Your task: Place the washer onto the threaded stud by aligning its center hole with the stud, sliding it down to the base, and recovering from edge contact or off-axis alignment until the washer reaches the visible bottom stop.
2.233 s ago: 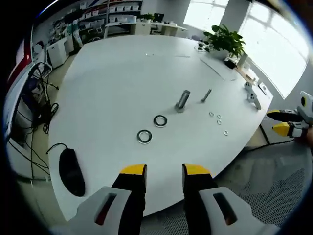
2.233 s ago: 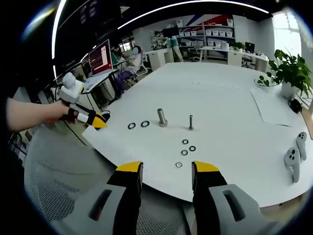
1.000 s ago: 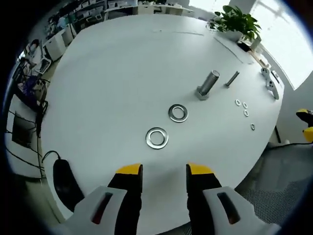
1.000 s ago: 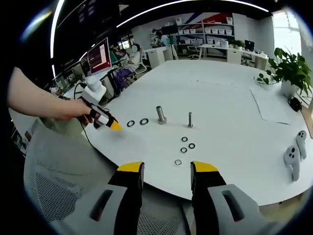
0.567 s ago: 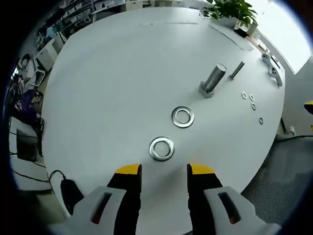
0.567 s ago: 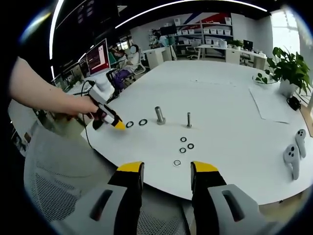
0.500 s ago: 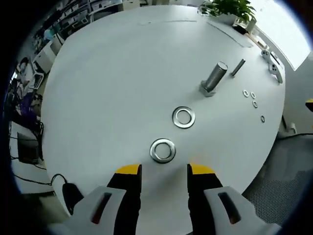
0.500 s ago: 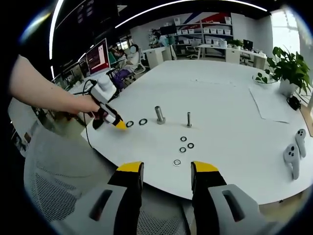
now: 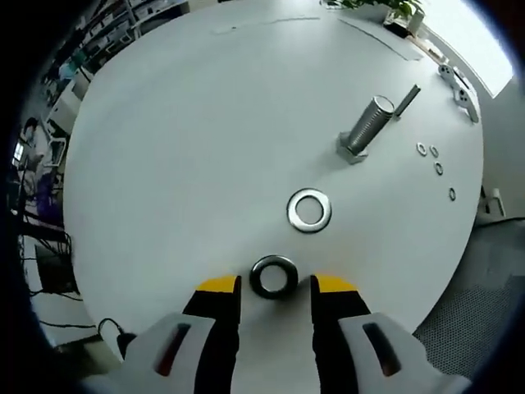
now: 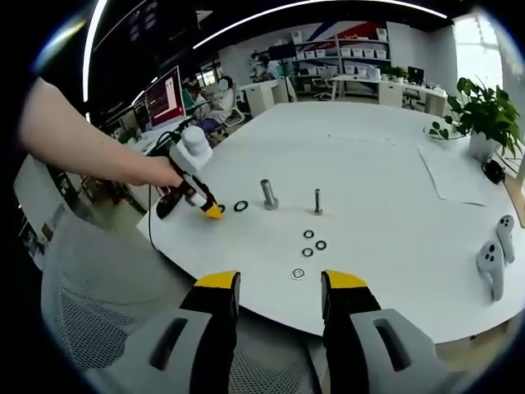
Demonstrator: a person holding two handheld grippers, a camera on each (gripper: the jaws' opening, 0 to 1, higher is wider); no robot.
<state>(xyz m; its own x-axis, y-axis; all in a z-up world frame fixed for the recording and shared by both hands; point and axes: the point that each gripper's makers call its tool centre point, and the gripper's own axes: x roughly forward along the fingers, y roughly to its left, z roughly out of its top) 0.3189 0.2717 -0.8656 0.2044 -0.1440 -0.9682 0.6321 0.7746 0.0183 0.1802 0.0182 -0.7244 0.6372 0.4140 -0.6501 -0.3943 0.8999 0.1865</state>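
Two jaws of the left gripper [image 9: 274, 285] stand apart astride the near washer [image 9: 274, 277], lying flat for pinching. Beyond it lies a second washer [image 9: 309, 209], then the upright stud [image 9: 365, 129]. The right gripper [image 10: 273, 284] hangs spread, idle, far off.

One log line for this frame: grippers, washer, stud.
left gripper: open, jaws straddling near washer | right gripper: open, off table edge | second washer: flat on table | stud: bare
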